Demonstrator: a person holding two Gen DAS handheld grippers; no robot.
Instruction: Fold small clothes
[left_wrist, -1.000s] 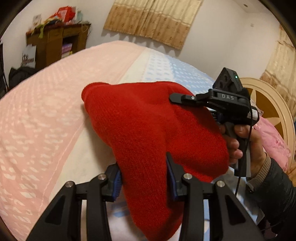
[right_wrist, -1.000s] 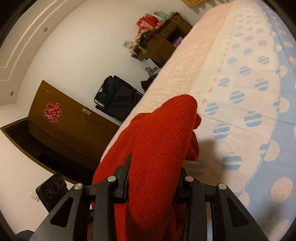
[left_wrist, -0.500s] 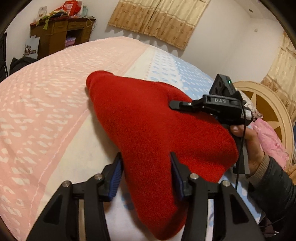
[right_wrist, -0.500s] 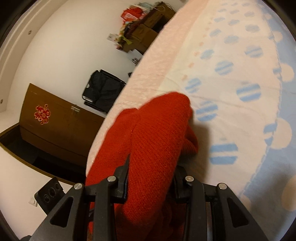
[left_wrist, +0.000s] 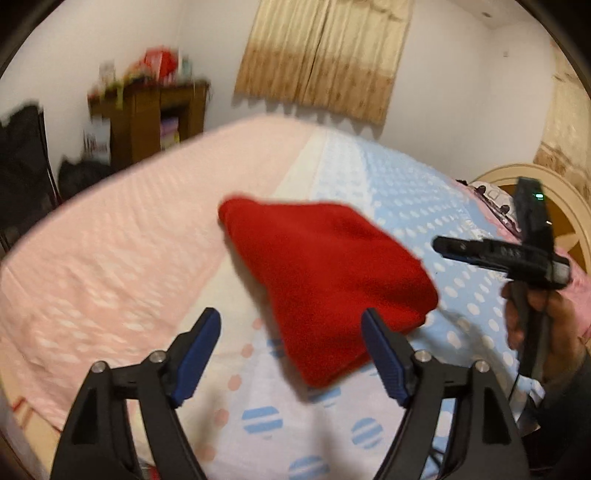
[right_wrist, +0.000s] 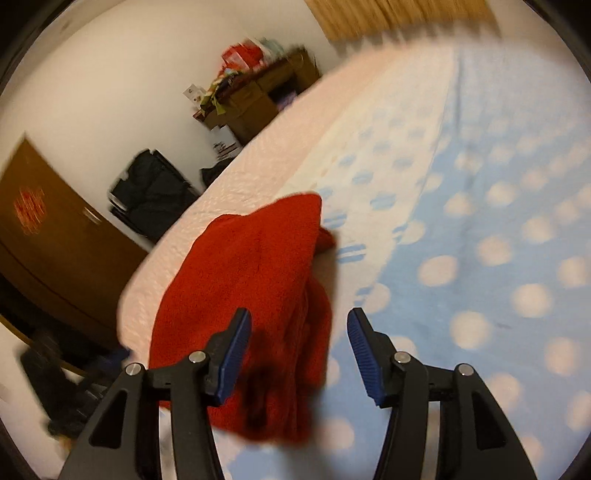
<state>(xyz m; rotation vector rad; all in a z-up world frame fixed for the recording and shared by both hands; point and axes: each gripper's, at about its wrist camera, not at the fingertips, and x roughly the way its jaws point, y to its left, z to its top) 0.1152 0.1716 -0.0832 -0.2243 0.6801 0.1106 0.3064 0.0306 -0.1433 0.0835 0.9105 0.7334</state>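
A red knitted garment (left_wrist: 321, 273) lies folded on the bed; it also shows in the right wrist view (right_wrist: 255, 295). My left gripper (left_wrist: 291, 343) is open and empty, its blue pads just in front of the garment's near edge. My right gripper (right_wrist: 299, 350) is open and empty, with the garment's near end between and left of its fingers. In the left wrist view the right gripper (left_wrist: 480, 254) is in a hand to the right of the garment, clear of it.
The bed has a pink quilt (left_wrist: 110, 251) on the left and a blue dotted sheet (right_wrist: 480, 221) on the right. A wooden cabinet (left_wrist: 147, 118), a black bag (right_wrist: 151, 192), a brown door (right_wrist: 44, 236) and a round headboard (left_wrist: 554, 206) surround it.
Both grippers were shut on the red garment; both have opened and drawn back. The garment now lies on the bed. The right gripper has moved off to the right.
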